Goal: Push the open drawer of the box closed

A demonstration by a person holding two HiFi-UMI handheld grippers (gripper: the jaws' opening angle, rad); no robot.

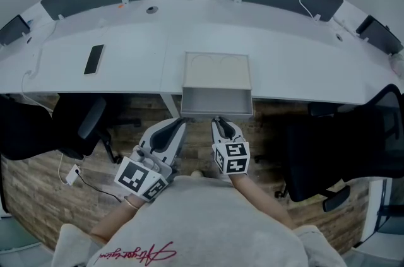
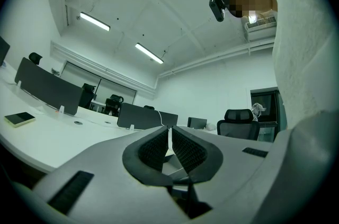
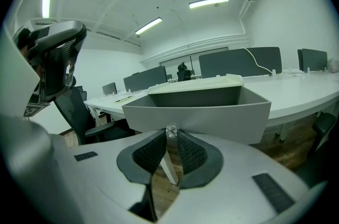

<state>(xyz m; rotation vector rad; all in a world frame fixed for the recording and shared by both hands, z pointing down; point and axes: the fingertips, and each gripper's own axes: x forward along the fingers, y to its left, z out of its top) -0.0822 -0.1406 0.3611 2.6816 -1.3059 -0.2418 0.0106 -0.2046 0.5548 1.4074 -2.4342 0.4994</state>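
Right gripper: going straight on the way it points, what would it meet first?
The right gripper would most likely meet the small clear knob on the open grey drawer's front panel; how close they are is unclear.

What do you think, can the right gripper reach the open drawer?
Probably yes. The right gripper points straight at the drawer front, close up, with nothing between them.

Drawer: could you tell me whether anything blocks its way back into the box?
Nothing visible does. The drawer looks bare inside, the box lies straight behind it, and the right gripper is closed on its front knob.
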